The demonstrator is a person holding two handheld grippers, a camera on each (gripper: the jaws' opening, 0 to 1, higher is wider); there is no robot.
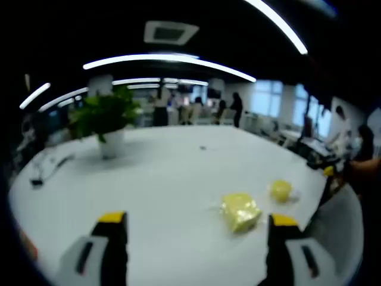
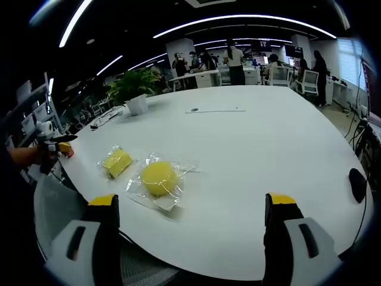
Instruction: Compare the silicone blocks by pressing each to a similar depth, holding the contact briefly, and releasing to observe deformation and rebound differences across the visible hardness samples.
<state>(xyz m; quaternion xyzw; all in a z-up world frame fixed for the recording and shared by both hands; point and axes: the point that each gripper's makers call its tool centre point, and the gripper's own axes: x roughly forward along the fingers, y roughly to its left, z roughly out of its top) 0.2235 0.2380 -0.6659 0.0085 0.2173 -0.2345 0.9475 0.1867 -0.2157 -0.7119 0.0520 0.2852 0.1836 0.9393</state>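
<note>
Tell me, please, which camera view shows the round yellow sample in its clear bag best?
The right gripper view. There the round yellow sample lies near the camera, sharp, with its clear bag visible around it. In the left gripper view the same sample is small, blurred and further off, beyond the square yellow block.

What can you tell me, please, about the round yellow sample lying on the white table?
The round yellow sample looks like a soft, matte dome or ball, sealed in a clear crinkled plastic bag that spreads flat around it. It rests on the white table, near the edge, beside a squarer yellow sample in its own bag; the two bags lie close, and whether they touch is unclear. Nothing presses on it: the right tongs are open and short of it. In the left gripper view it appears smaller and blurred.
</note>
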